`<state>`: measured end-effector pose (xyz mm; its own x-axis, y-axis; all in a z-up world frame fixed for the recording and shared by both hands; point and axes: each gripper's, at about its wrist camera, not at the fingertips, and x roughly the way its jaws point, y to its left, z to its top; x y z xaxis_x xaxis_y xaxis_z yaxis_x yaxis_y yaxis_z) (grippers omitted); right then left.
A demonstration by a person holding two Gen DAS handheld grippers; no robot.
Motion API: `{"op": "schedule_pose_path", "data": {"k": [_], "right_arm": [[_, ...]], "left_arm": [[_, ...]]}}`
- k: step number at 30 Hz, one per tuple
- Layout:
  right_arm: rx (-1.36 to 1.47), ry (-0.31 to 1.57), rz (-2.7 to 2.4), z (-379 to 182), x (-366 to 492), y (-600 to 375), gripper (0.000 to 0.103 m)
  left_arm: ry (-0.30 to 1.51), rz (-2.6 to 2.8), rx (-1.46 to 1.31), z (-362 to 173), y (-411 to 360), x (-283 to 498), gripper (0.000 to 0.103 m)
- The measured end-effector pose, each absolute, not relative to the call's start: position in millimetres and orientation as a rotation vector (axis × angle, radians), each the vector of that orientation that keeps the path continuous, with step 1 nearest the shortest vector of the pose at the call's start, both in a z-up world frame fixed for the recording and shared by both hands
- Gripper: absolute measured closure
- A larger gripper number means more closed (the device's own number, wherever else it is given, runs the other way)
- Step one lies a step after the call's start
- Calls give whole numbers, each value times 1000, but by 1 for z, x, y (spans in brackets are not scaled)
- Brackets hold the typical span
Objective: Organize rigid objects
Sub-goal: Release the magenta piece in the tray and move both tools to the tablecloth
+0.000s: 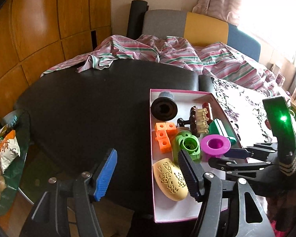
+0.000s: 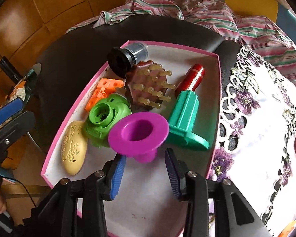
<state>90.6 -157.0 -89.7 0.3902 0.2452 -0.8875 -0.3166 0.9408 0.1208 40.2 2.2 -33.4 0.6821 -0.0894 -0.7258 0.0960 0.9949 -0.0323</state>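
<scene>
Hovering over a pink-edged box point(image 2: 215, 106), the right gripper point(image 2: 145, 174) points down and forward, its jaws spread with nothing between them. Just ahead of the fingertips point(image 2: 118, 169) stands one magenta flanged cup point(image 2: 139, 132), its mouth tilted up toward the camera. Beyond the jaws lie one each of a green round piece point(image 2: 106, 118), a teal flanged post point(image 2: 184, 118), a brown studded brush point(image 2: 148, 87), a red cylinder point(image 2: 191, 78) and a black-and-grey cap point(image 2: 126, 58). The post's long axis runs away from the jaws, flange nearest them; the red cylinder lies beyond it, slanting the same way. Left of the jaws rests one cream perforated oval point(image 2: 74, 148), its long axis running away from them. One cluster of orange cubes point(image 2: 102, 90) sits farther left and ahead.

The left gripper point(image 1: 148, 174) is held level above a black table point(image 1: 88, 106), jaws wide apart and empty; its right finger overlaps the box's left wall, above the cream oval.
</scene>
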Motion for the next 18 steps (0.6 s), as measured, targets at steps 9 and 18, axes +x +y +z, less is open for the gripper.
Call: {"op": "schedule_pose_path", "data": {"k": [9,18], "right_arm": [[-18,1033,374,-56,66,-186,61],[67,960,262,-26,46,-247,61]], "left_arm": [[791,-130,36,-24,-8,36,37],[767,-190,83,-14,-34,32,36]]}}
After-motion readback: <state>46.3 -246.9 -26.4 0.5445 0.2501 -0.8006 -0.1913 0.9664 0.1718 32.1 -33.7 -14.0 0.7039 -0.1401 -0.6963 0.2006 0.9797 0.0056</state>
